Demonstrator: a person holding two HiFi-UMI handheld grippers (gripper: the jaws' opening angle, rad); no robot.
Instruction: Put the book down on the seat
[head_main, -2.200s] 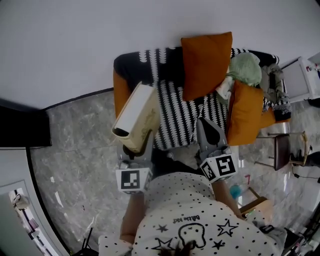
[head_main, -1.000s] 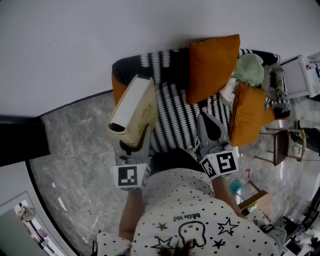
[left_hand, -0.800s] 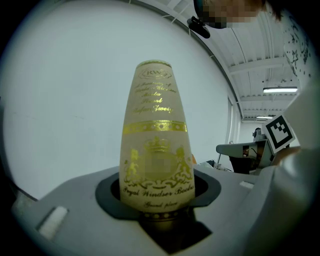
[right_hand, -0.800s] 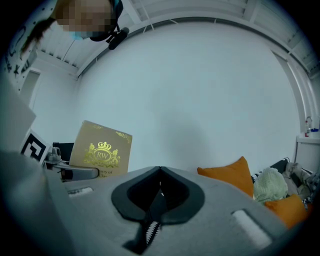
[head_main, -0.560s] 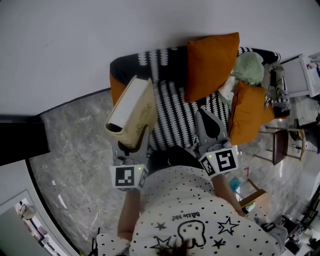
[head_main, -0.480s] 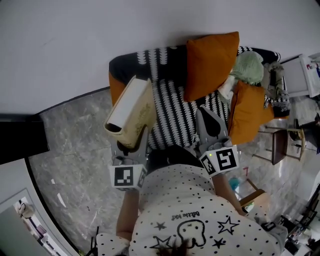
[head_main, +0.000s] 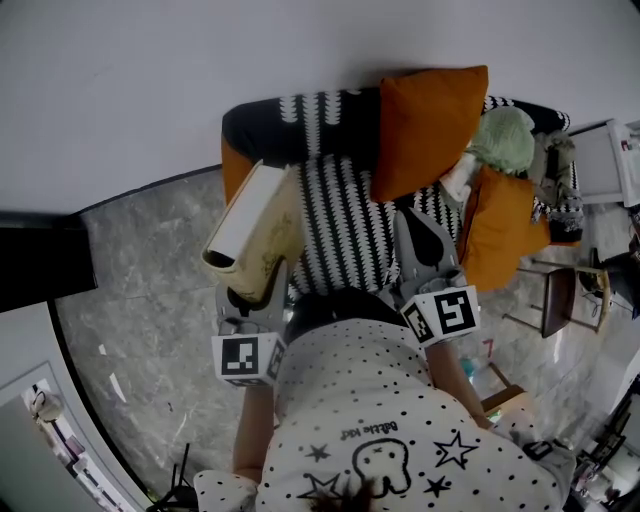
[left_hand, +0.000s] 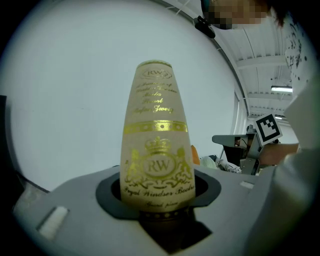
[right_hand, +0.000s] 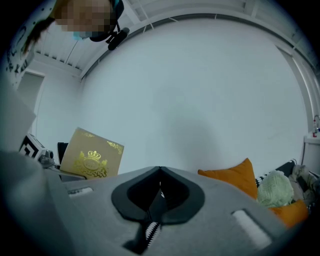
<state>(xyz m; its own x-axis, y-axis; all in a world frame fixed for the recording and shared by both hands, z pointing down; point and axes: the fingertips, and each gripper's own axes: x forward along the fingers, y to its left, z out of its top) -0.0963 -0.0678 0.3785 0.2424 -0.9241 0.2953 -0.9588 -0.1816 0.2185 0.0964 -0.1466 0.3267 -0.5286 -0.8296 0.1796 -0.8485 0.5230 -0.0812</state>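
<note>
Left gripper (head_main: 262, 292) held out ahead of torso, pointing forward, near level; fingers (left_hand: 75, 200) clamped on lower end of book (left_hand: 157, 150), which stands upright between them. Right gripper (head_main: 420, 240) alongside, well apart from left, same heading; its fingers (right_hand: 215, 200) pressed together, nothing between. Left forearm (head_main: 250, 435) and right forearm (head_main: 455, 378) bare, both reaching forward from trunk

1. We cannot see the lower end of the book (left_hand: 157, 160); it sinks between the jaws of the left gripper (head_main: 257, 290).
2. We cannot read the fine gold script on its spine.
3. The person's shirt (head_main: 380, 430) hides the front edge of the seat (head_main: 345, 220) from us.
4. We cannot identify the pale green bundle (head_main: 503, 137); it is too small.
</note>
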